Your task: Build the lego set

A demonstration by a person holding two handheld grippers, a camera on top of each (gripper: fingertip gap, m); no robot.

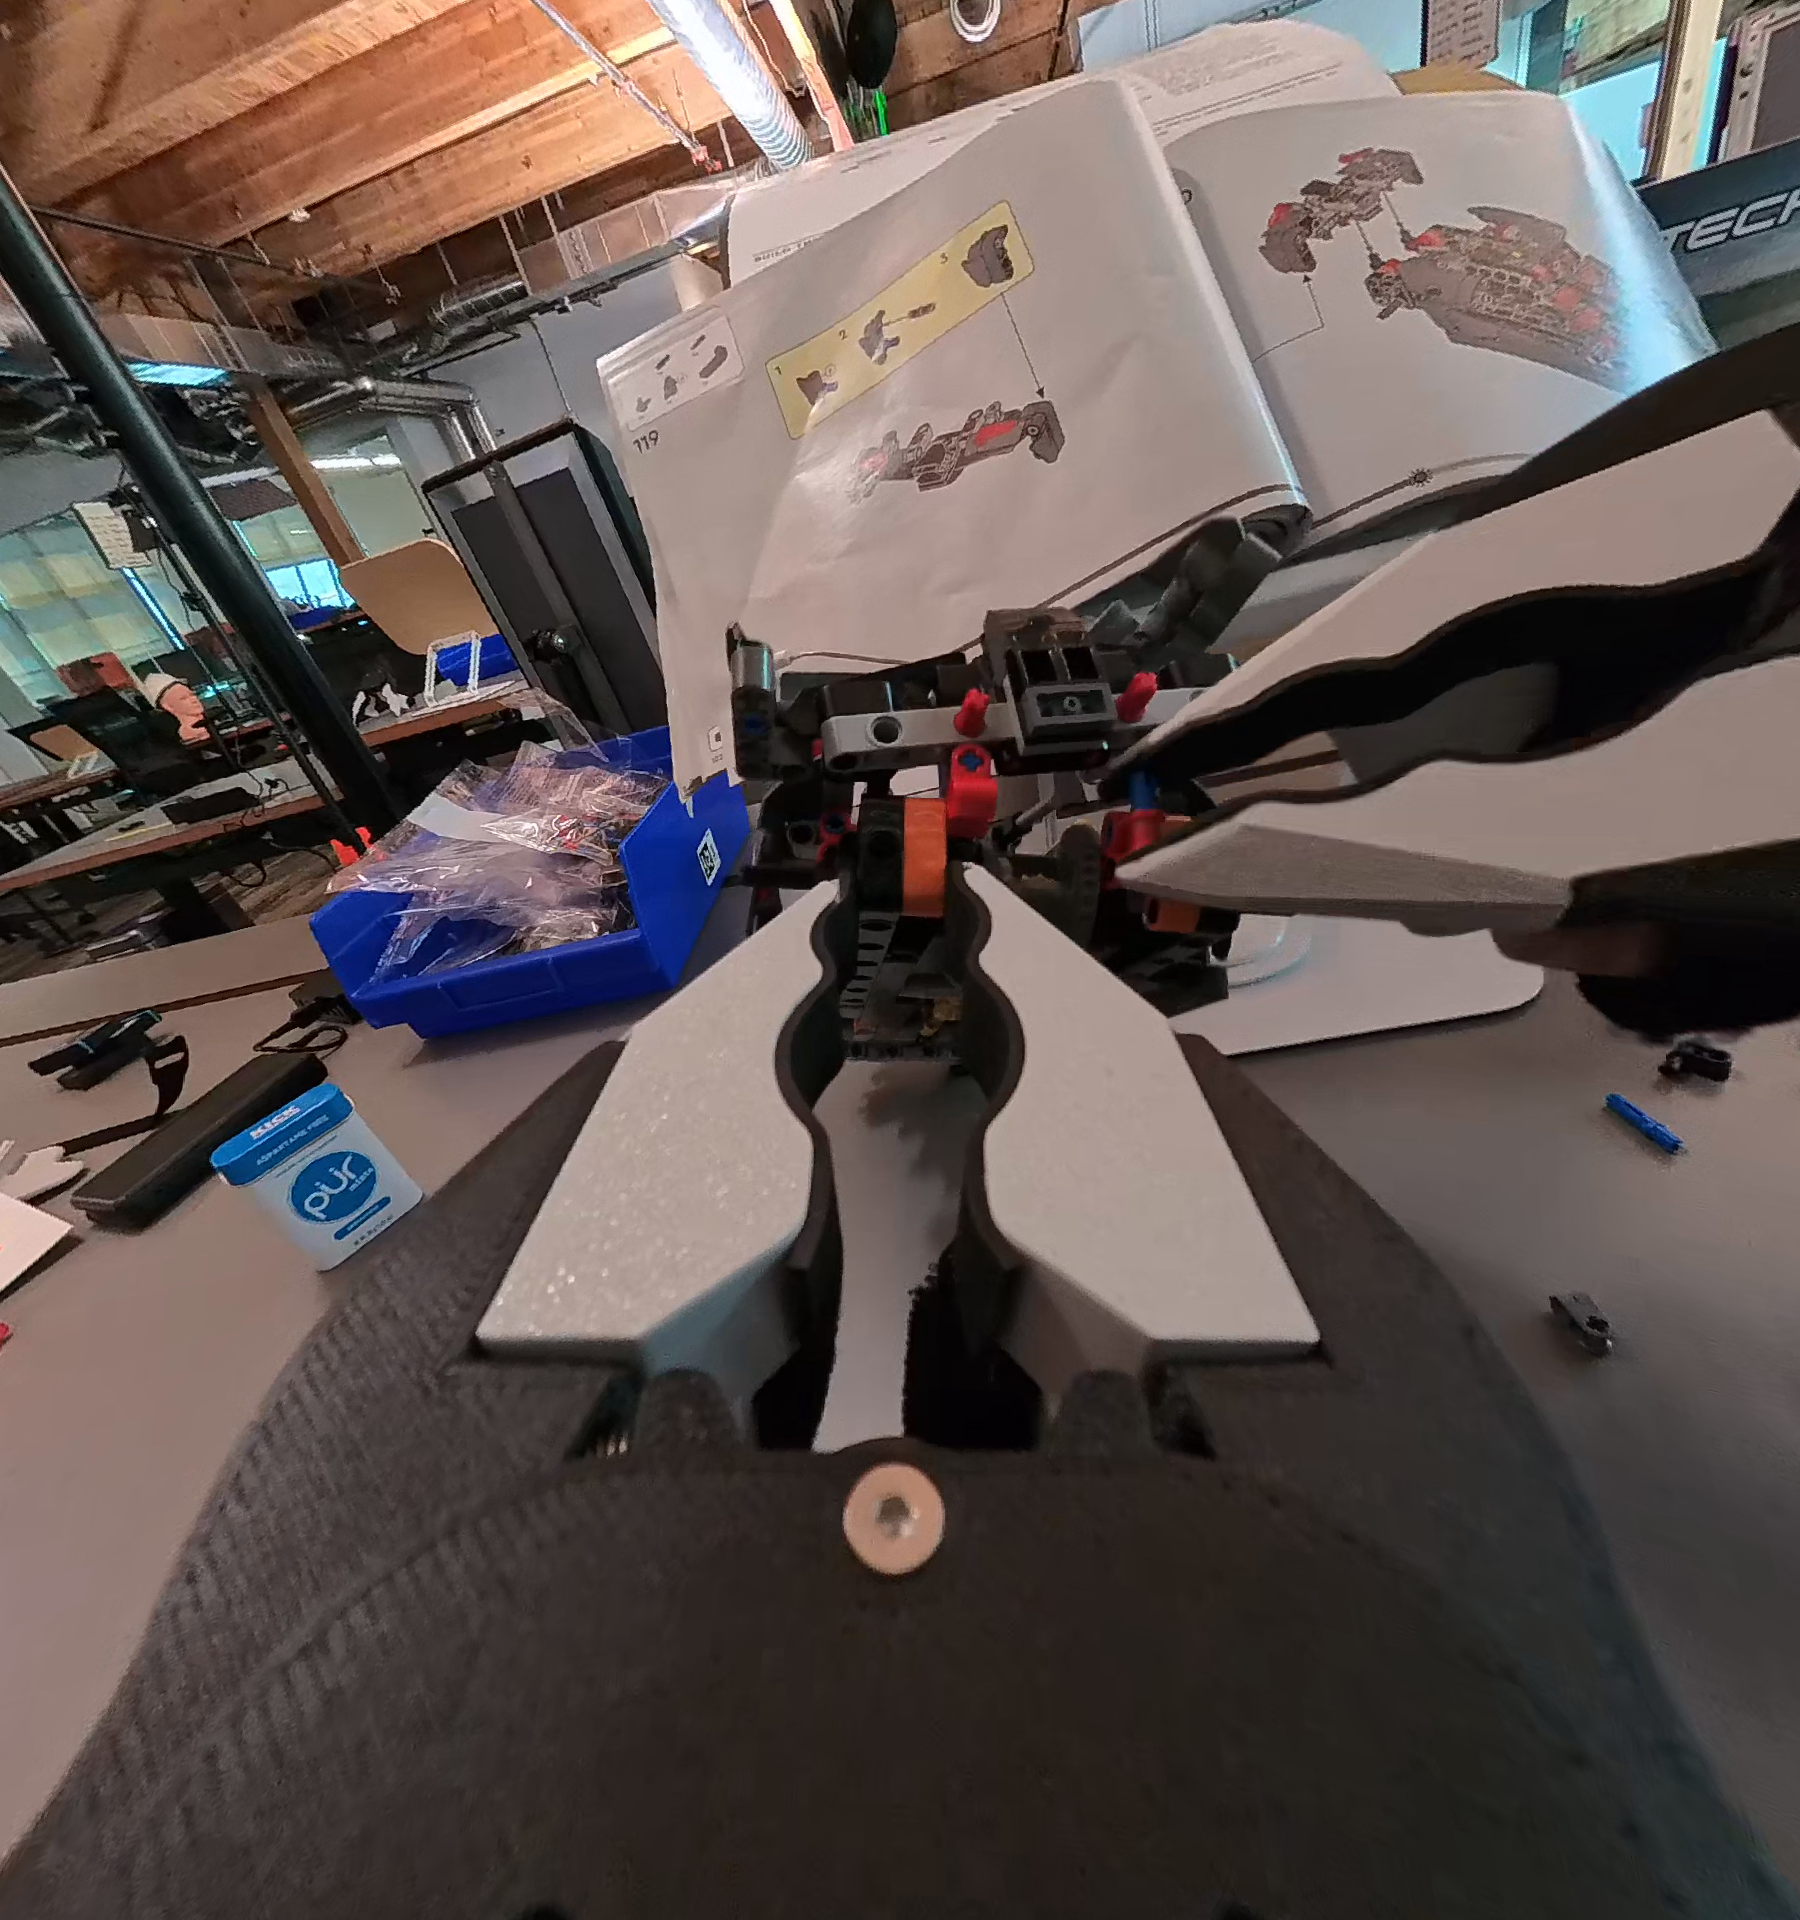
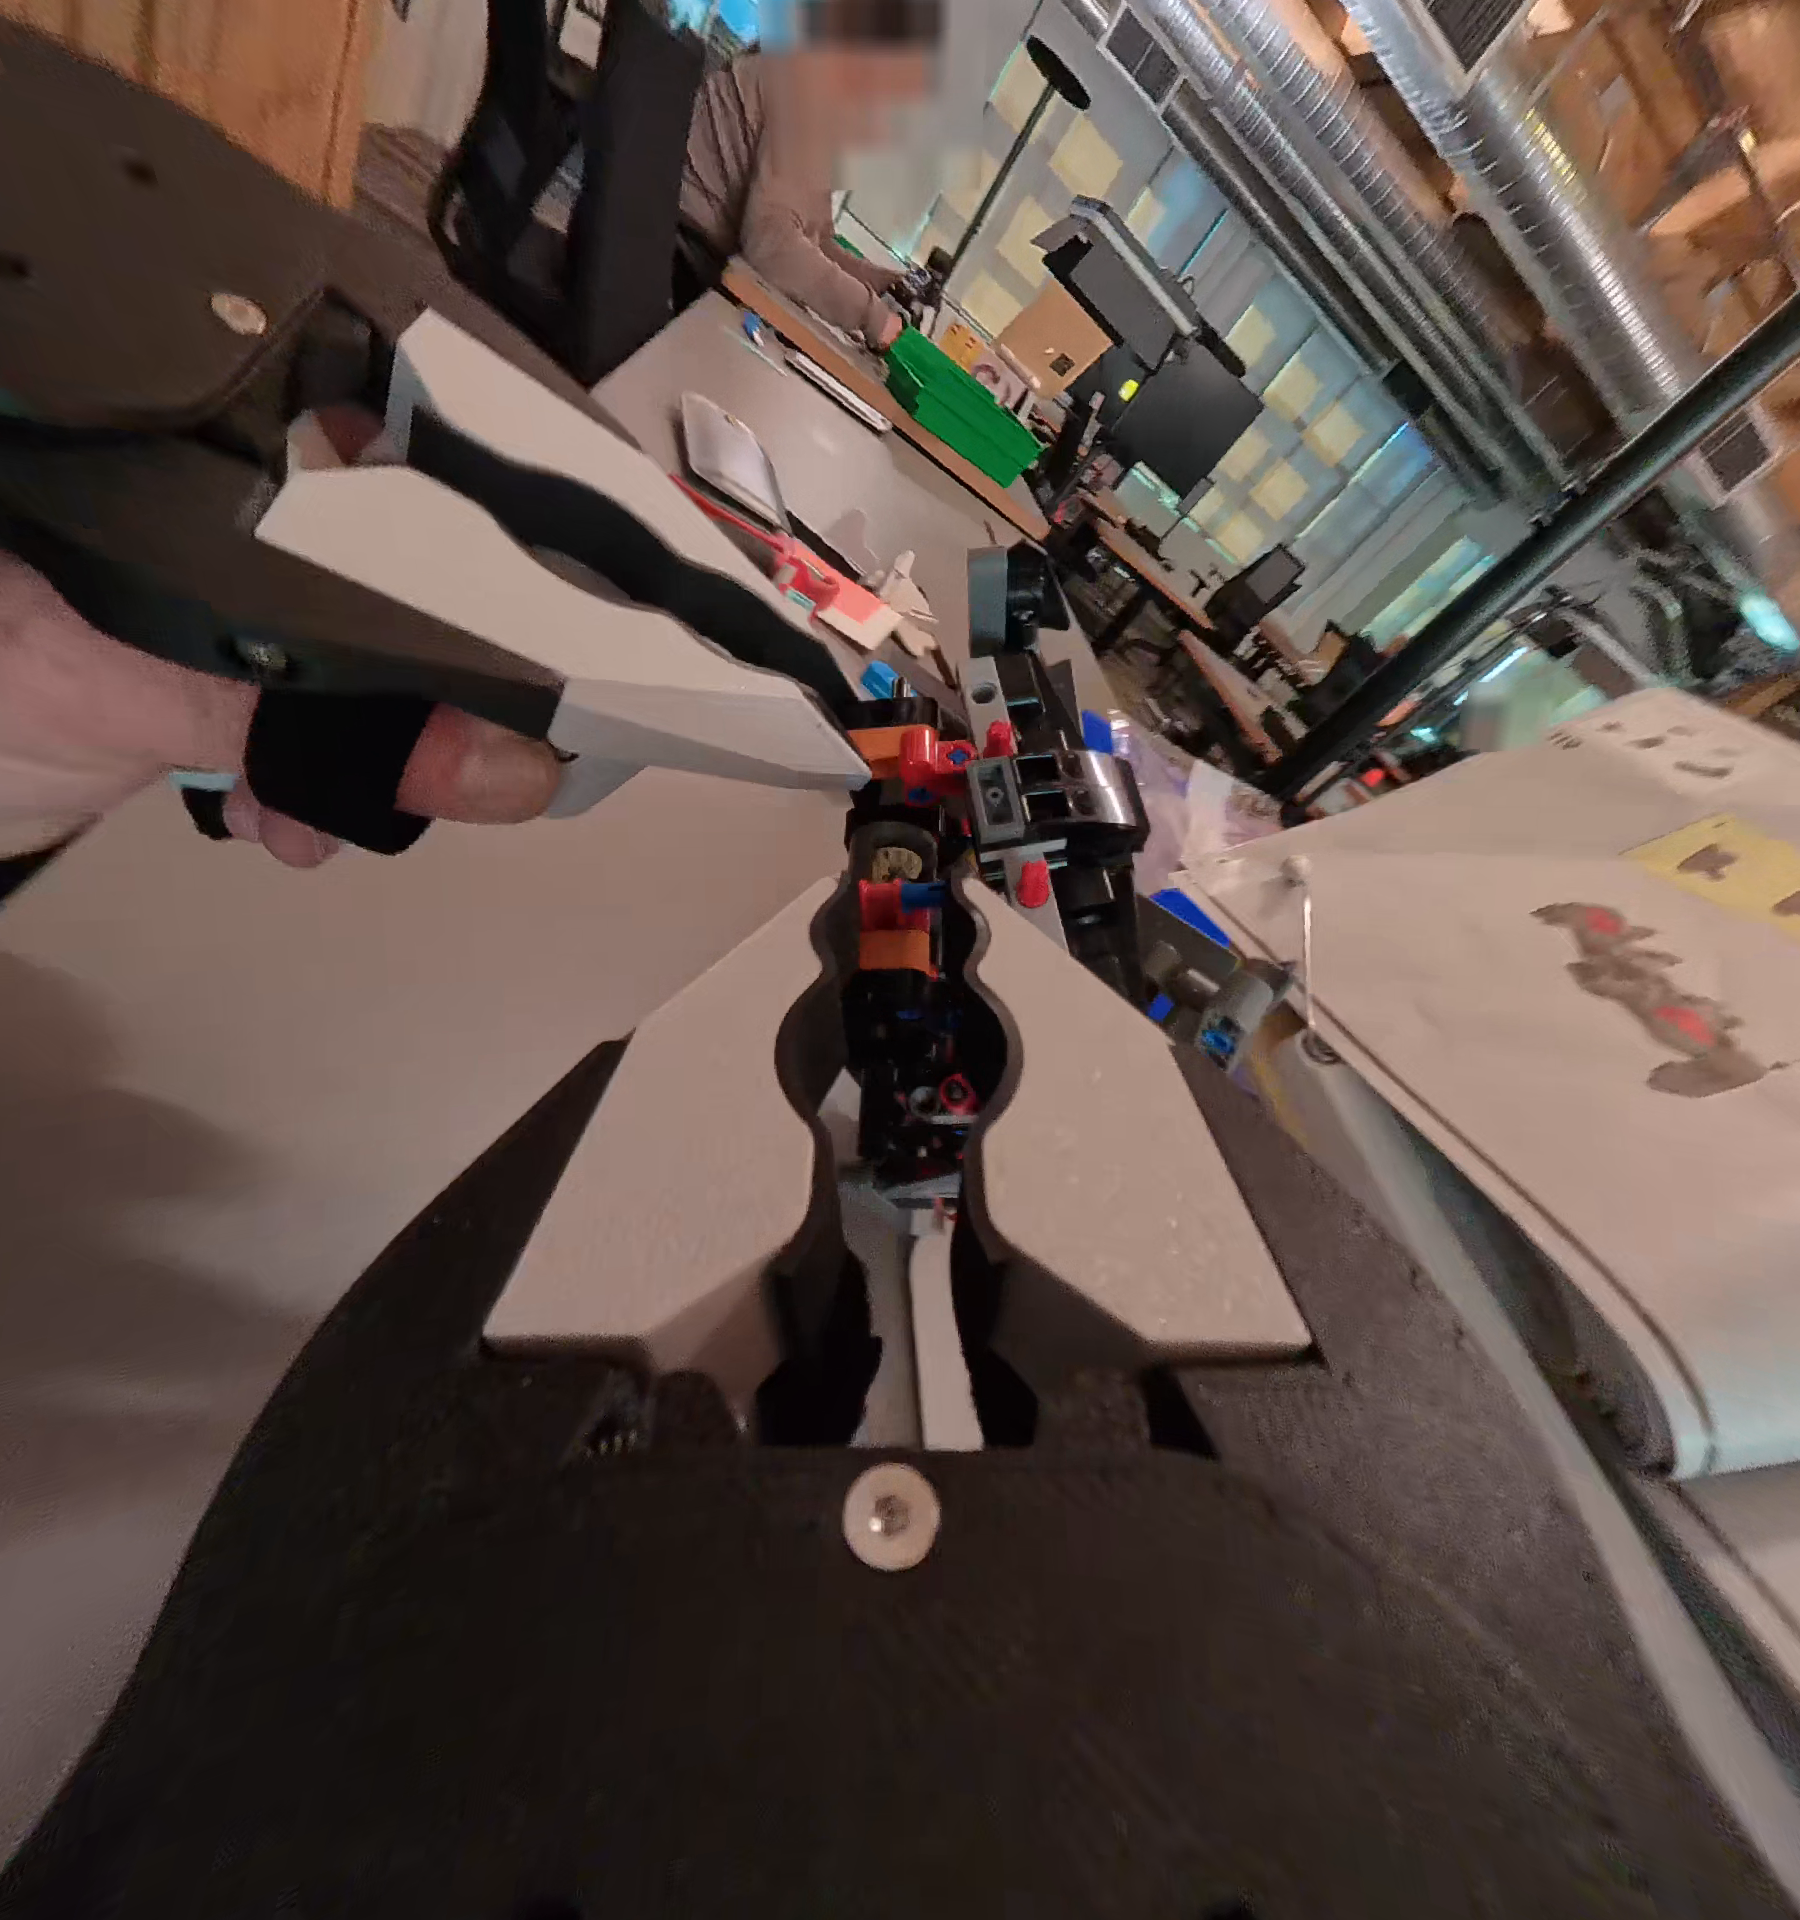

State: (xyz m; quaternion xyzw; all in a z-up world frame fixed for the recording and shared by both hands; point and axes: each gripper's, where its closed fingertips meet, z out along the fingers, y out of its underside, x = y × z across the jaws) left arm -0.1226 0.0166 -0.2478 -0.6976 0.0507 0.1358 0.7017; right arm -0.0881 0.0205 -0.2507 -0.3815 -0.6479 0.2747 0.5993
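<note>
A black, grey, red and orange lego assembly (image 1: 1052, 707) is held above the grey table (image 1: 1447, 1247), in front of the open instruction booklet (image 1: 979, 343). My left gripper (image 1: 901, 878) is shut on the assembly's lower stem, around an orange piece (image 1: 922, 847). My right gripper (image 1: 1119, 826) comes in from the right and is shut on the assembly's side by a blue and red pin. In the right wrist view my right gripper (image 2: 898, 883) clamps the assembly (image 2: 1041, 800), and the left gripper (image 2: 860, 743) holds it from the left.
A blue bin (image 1: 563, 935) of plastic bags stands to the left of the assembly. A gum tin (image 1: 319, 1179) and a black device (image 1: 189, 1138) lie at left. A blue pin (image 1: 1644, 1122) and small black parts (image 1: 1582, 1322) lie loose at right. The booklet (image 2: 1550, 987) is on a stand. From the left gripper's tips to the gum tin (image 1: 319, 1179) is close to 35 cm.
</note>
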